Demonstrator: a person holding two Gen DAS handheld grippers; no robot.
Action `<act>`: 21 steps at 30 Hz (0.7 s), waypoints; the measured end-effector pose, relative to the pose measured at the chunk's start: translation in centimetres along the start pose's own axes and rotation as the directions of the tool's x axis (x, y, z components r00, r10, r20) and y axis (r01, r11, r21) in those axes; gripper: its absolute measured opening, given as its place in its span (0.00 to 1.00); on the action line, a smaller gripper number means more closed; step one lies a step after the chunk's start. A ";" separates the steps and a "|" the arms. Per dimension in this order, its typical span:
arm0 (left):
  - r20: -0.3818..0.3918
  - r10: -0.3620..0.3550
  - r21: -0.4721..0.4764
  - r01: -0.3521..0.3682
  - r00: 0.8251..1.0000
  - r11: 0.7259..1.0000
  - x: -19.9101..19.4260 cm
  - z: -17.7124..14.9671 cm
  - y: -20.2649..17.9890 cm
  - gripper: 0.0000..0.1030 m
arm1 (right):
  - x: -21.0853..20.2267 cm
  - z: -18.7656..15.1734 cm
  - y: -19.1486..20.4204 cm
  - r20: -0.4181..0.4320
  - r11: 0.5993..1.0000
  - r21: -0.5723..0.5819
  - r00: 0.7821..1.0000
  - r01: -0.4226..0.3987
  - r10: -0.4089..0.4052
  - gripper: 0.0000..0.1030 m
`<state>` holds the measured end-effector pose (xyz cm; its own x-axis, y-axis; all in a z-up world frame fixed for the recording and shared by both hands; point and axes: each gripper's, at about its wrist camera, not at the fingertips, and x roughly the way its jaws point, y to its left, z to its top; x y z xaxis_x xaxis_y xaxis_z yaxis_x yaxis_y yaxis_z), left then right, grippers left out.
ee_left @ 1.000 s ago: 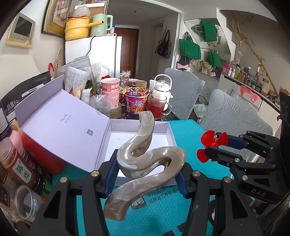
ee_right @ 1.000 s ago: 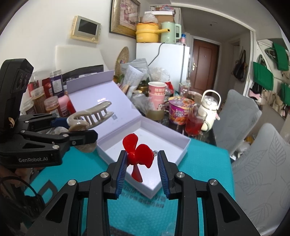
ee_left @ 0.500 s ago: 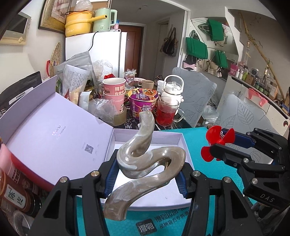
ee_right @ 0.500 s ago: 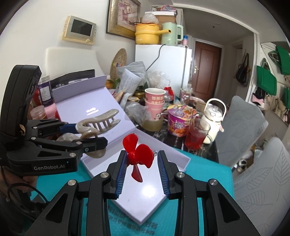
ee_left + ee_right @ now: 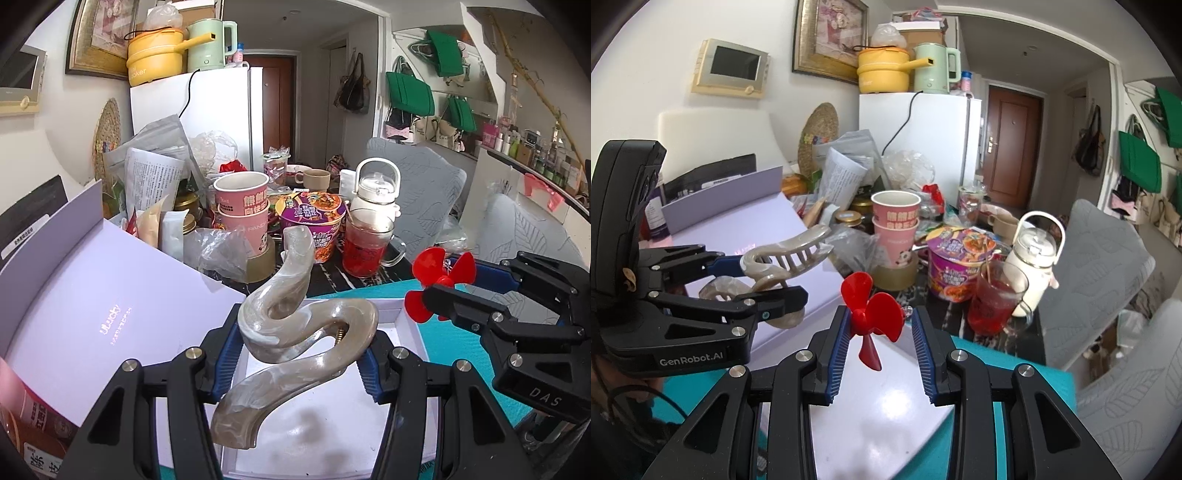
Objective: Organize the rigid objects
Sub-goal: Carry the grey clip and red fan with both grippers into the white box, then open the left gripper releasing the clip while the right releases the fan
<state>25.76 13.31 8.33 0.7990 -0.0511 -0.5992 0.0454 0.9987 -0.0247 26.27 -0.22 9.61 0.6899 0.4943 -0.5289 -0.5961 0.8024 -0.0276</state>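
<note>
A crowded table fills the room ahead of me, its near part covered by a teal mat (image 5: 424,343) with a white box (image 5: 325,435) lying open on it. My left gripper (image 5: 301,354) has its blue pads clamped on a marbled beige hair claw (image 5: 295,332), whose curved body rises between them, held in the air over the box's tray. My right gripper (image 5: 881,332) is closed on a small red propeller (image 5: 871,314), the left pad pressing its hub while one blade reaches toward the right pad; it too hangs above the tray, at the tray's right side. From the left camera the right gripper (image 5: 436,295) comes in from the right, just beside the claw. The box's lavender lid (image 5: 92,310) stands tilted back on the left. Beyond the box's far edge are stacked pink paper cups (image 5: 895,229), a purple noodle bowl (image 5: 956,262), a glass mug of red drink (image 5: 993,299) and a white kettle bottle (image 5: 1034,258), with a white fridge (image 5: 923,140) farther back.
</note>
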 end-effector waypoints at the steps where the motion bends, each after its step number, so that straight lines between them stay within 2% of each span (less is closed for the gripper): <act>1: -0.008 0.004 0.003 -0.004 1.000 1.000 0.4 -0.1 0.0 0.53 | 0.5 0.0 -0.3 -0.001 1.000 0.001 1.000 -0.002 0.002 0.33; 3: -0.018 0.006 0.020 -0.006 1.000 1.000 1.0 -0.4 -0.1 0.53 | 1.3 -0.3 -0.6 -0.002 1.000 0.012 1.000 -0.015 0.015 0.33; 8: -0.068 0.001 0.033 0.001 0.998 0.999 3.3 -1.1 -0.2 0.53 | 4.1 -1.2 -1.1 -0.076 0.998 0.029 0.995 -0.059 0.061 0.33; 13: -0.145 0.000 0.026 0.004 0.989 1.000 6.1 -2.1 -0.1 0.53 | 6.5 -2.5 -1.3 -0.154 0.998 0.034 0.987 -0.048 0.053 0.33; 17: -0.177 0.018 0.024 -0.014 0.984 1.000 7.4 -2.7 0.0 0.53 | 7.7 -3.3 -1.3 -0.195 1.000 0.017 0.981 -0.010 0.013 0.33; 21: -0.214 0.026 0.014 -0.024 0.976 1.000 8.7 -3.3 0.2 0.53 | 8.6 -3.9 -1.3 -0.230 1.000 0.021 0.973 -0.015 0.020 0.33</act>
<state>30.69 13.10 0.48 0.6527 -0.0219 -0.7573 0.0344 0.9994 0.0008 31.36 1.71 1.73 0.5650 0.4197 -0.7104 -0.5978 0.8016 -0.0019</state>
